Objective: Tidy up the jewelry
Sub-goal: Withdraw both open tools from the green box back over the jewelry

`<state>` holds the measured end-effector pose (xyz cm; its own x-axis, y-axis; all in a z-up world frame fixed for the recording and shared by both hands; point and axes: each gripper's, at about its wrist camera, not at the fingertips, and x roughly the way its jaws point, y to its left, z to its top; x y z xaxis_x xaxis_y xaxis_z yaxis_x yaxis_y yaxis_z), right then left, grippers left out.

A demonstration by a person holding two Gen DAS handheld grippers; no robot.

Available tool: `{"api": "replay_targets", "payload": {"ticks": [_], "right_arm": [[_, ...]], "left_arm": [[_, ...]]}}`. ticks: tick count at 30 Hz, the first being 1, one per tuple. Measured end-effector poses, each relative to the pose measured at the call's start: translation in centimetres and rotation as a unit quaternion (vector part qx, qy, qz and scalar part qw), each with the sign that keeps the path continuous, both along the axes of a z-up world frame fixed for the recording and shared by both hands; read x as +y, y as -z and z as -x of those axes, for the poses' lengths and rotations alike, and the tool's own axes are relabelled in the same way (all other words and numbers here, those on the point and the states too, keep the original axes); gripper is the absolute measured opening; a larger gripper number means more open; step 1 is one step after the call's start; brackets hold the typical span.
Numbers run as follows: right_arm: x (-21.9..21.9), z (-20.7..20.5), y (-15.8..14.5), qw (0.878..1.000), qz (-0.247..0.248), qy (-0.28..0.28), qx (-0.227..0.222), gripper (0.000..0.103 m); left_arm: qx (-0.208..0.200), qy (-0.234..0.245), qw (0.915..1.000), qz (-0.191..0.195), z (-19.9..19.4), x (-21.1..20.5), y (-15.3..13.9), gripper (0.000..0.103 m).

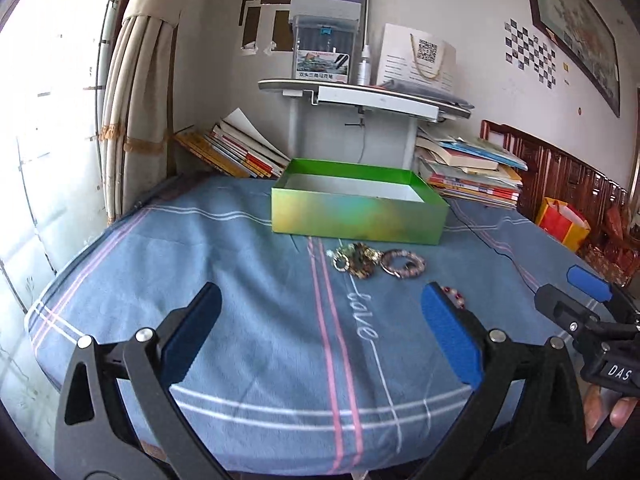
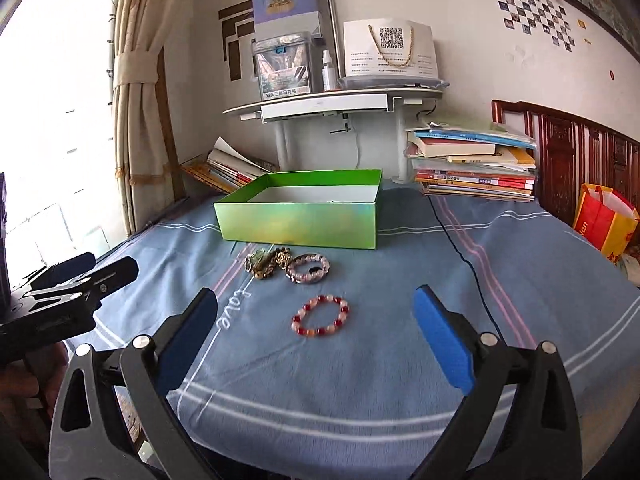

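Blue striped cloth covers the table. Both tools hang empty, jaws apart: right gripper (image 2: 314,322) short of a red-and-white bead bracelet (image 2: 321,315), left gripper (image 1: 320,322) beside it. Beyond lie more bracelets (image 2: 289,266), before an open, shiny green cardboard box (image 2: 296,222), likely their destination.

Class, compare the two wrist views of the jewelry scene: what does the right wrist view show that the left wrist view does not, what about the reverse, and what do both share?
Only the right wrist view shows the whole red and white bead bracelet, lying between the open right gripper fingers; in the left view a finger hides most of it.

Only the left wrist view shows the embroidered word between the open left gripper fingers.

Both show the open green box, the gold-brown jewelry pile, the pink bead bracelet and the blue cloth.
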<state>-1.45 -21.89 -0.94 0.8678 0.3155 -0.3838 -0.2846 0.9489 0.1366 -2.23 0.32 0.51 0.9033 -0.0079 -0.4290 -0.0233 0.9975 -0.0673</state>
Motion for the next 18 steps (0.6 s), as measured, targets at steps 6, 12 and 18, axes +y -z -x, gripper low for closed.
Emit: {"api": "replay_targets", "payload": {"ticks": [6,12,18], "right_arm": [[-0.6,1.1,0.4,1.0,-0.006,0.007,0.002,0.096],[-0.3,1.4,0.3,1.0,-0.006,0.001,-0.002,0.096],[-0.3,1.3,0.2,1.0,-0.006,0.004,0.0,0.096]], "left_arm": [[0.014,0.011,0.9998,-0.005,0.7,-0.6,0.7,0.099],[0.017,0.014,0.9997,-0.011,0.9,-0.9,0.7,0.099],[0.018,0.017,0.9996,-0.011,0.7,-0.9,0.6,0.099]]}}
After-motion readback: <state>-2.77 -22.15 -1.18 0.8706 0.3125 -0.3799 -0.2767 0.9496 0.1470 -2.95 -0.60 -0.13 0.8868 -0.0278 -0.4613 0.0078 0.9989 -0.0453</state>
